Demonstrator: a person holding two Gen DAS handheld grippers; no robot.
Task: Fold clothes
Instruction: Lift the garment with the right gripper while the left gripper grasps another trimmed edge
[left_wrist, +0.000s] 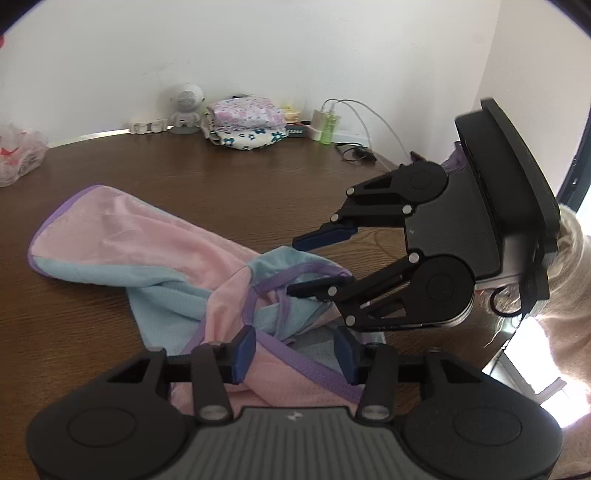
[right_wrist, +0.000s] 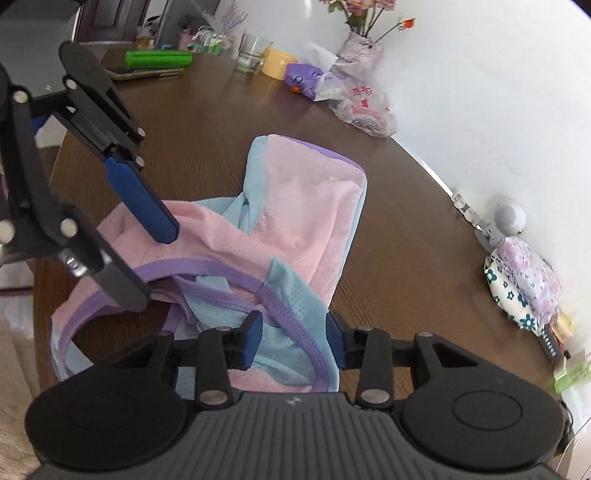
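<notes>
The near part of the pink, light-blue and purple-trimmed mesh garment (left_wrist: 155, 258) was hidden under both tools, so its full outline on the round dark-brown wooden table (left_wrist: 221, 177) was hard to make out. The left gripper (left_wrist: 295, 350) and the right gripper (right_wrist: 291, 339) both pointed steeply down, close together. Each had its jaws partly open with the crumpled cloth between the pads, and neither pressed on it.

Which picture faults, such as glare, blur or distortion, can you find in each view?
Left wrist view: the window at lower right is blown out white, and the table edge bows with the fisheye. Right wrist view: the green thing at the right edge is smeared, and dark corners frame the picture.
</notes>
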